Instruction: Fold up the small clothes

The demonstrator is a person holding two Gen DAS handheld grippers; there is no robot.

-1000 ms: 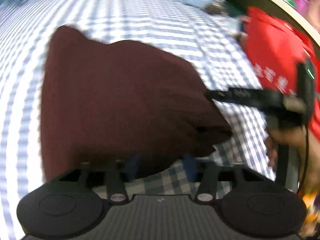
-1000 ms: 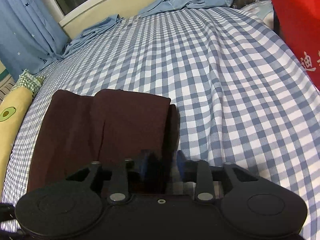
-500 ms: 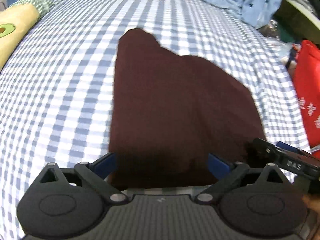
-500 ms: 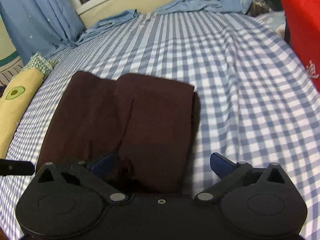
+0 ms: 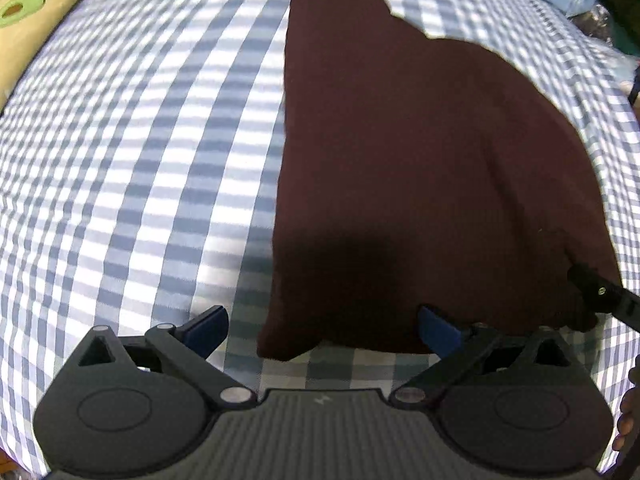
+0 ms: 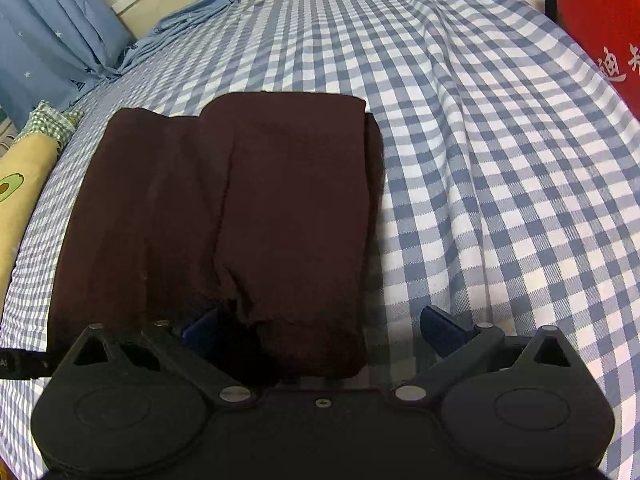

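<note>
- We see a dark brown cloth [image 6: 224,220] lying flat on a bed with a blue and white checked sheet [image 6: 500,160].
- The cloth is folded. One layer lies on top of another, and a long crease runs down its middle in the right wrist view.
- In the left wrist view the same cloth [image 5: 420,160] fills the right half of the picture. Its far end is narrow and bumpy.
- Our left gripper [image 5: 322,326] points down at the near edge of the cloth. Its blue fingers [image 5: 208,326] are spread wide apart. One blue finger is over the sheet and the other is over the cloth. The near left corner of the cloth sits between them, but they do not squeeze it.
- Our right gripper [image 6: 320,330] is also spread wide. Its blue fingers [image 6: 440,330] hold nothing. The near right corner of the cloth lies between them, loose.
- At the right edge of the left wrist view, a black part of the other gripper [image 5: 600,294] pokes in over the cloth.
- A yellow pillow with an avocado picture [image 6: 16,176] lies at the left side of the bed, well apart from the cloth.
- A light blue curtain with small stars [image 6: 52,36] hangs at the far left.
- Something red with white writing [image 6: 600,20] is at the far right of the bed.
</note>
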